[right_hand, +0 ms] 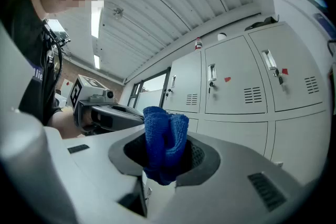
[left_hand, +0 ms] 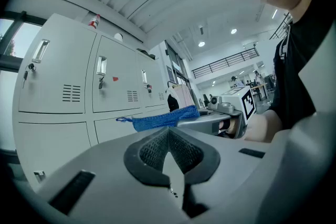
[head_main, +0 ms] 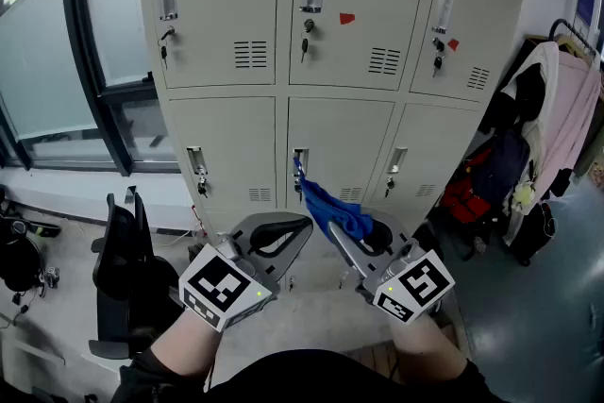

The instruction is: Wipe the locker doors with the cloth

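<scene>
The locker bank point(head_main: 226, 5) runs off the head view's top edge — its lower doors' bottom edges sit behind the left gripper point(head_main: 276, 236) and right gripper point(head_main: 373, 236). The blue cloth's point(right_hand: 164, 134) lower end vanishes between the right jaws. The red sticker point(head_main: 347, 18) is too small to read.

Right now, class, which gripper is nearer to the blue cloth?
Right. The right gripper is shut on the blue cloth, which is bunched between its jaws. The left gripper is shut, sits beside it on the left, and has nothing between its jaws.
</scene>
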